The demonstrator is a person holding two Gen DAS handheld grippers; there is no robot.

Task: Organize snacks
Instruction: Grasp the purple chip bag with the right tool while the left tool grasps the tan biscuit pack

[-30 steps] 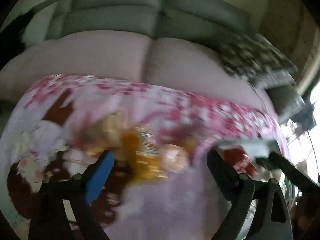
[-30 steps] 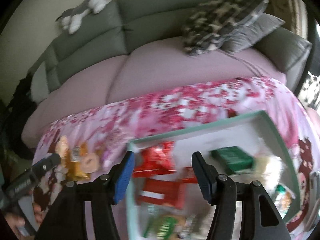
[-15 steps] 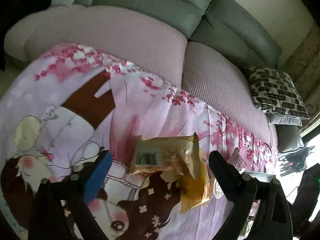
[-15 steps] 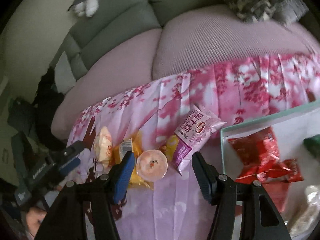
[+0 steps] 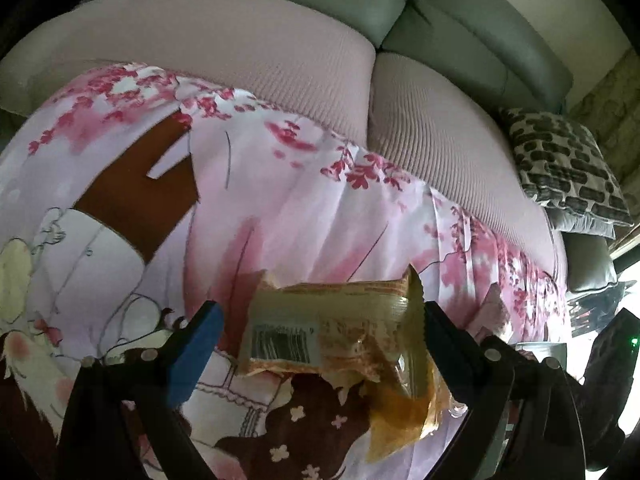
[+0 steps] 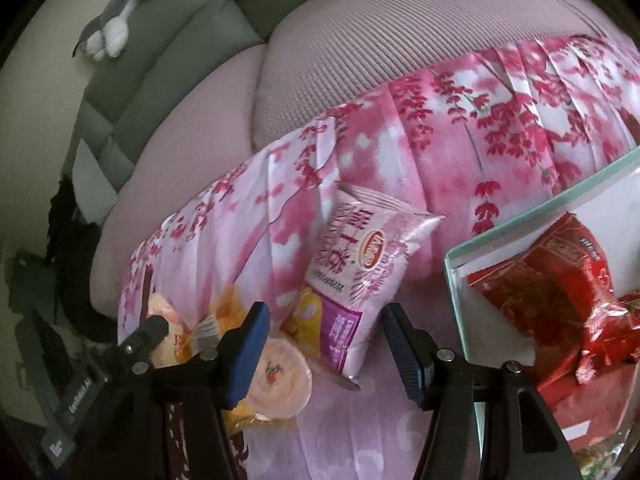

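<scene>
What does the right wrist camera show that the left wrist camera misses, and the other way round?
Only the right view: a pink packet between the open right claw, a round jelly cup, a tray with red packets, and a plush toy.
Only the left view: a patterned cushion.
Both: the yellow packet at the open left claw, the pink cloth and the sofa.

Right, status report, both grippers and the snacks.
Left gripper open around tan wrapped snack. Right gripper open over pink packet. Jelly cup close beside. Box holds red packets.
</scene>
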